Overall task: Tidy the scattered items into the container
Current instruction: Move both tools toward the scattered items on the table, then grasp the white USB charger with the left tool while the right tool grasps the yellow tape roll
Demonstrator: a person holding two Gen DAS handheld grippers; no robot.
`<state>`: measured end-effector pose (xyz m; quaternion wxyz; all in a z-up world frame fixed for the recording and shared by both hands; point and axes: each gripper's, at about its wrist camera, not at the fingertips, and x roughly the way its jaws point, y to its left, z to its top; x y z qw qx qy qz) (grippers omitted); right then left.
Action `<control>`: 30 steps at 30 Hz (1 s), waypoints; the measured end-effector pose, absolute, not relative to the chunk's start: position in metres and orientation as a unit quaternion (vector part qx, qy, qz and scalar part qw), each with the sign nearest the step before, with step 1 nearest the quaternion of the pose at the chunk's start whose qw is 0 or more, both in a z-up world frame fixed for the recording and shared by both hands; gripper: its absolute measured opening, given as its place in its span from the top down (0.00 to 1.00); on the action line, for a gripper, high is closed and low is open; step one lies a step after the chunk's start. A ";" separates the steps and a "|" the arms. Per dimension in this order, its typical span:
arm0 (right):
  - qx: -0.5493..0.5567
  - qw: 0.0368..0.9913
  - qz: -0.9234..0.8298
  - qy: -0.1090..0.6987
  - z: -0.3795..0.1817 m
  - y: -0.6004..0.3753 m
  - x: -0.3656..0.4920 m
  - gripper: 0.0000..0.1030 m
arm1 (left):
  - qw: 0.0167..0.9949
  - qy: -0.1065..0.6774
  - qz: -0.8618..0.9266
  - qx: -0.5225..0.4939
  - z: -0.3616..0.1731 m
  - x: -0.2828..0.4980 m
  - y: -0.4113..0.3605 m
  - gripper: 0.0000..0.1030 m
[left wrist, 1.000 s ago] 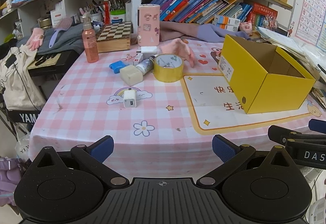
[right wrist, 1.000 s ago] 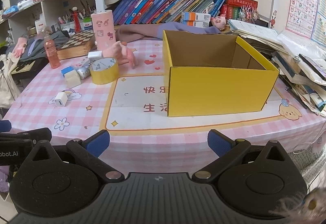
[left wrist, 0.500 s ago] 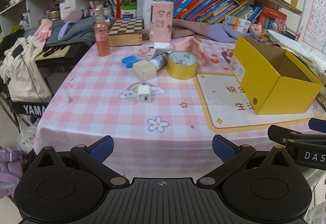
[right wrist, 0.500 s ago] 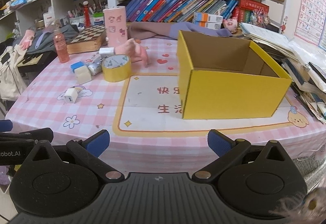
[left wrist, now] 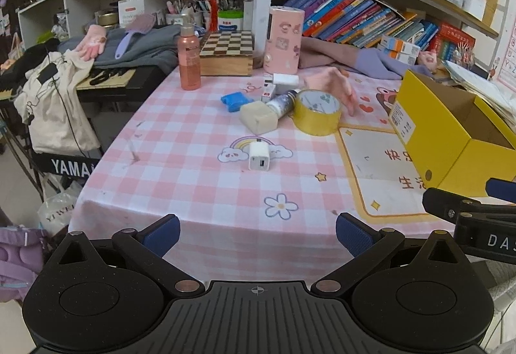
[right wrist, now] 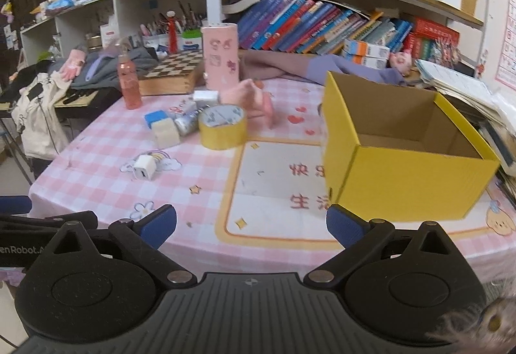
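Note:
An open yellow cardboard box (right wrist: 403, 160) stands on the right of the pink checked tablecloth (left wrist: 193, 167); it also shows in the left wrist view (left wrist: 451, 134). Scattered items lie left of it: a white charger cube (left wrist: 259, 155), a beige block (left wrist: 259, 119), a yellow tape roll (left wrist: 317, 116), a blue item (left wrist: 236, 101), a silver tube (left wrist: 282, 102), a pink glove (left wrist: 332, 84). My left gripper (left wrist: 257, 236) is open and empty at the table's front edge. My right gripper (right wrist: 251, 225) is open and empty in front of the box.
A pink bottle (left wrist: 189, 57), a chessboard box (left wrist: 227, 53) and a pink cylinder (left wrist: 283, 39) stand at the table's back. Shelves with books (left wrist: 354, 18) rise behind. A keyboard stand with bags (left wrist: 54, 115) is left of the table. Paper stacks (right wrist: 467, 89) lie right of the box.
Both grippers have shifted left and slightly closer to the table; the items and the box now sit further right in both views. Both stay open.

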<state>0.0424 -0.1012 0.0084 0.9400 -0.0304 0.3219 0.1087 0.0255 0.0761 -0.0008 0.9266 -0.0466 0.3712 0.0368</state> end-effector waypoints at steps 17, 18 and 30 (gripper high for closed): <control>-0.035 0.931 0.136 0.337 -0.001 -0.088 0.139 0.02 | 0.915 0.396 0.054 -0.050 -0.015 0.101 0.083 0.00; -0.034 0.930 0.136 0.339 -0.002 -0.088 0.146 0.02 | 0.915 0.398 0.054 -0.049 -0.016 0.106 0.082 0.00; -0.029 0.918 0.148 0.368 -0.016 -0.077 0.219 0.01 | 0.899 0.431 0.060 -0.044 -0.037 0.155 0.080 0.03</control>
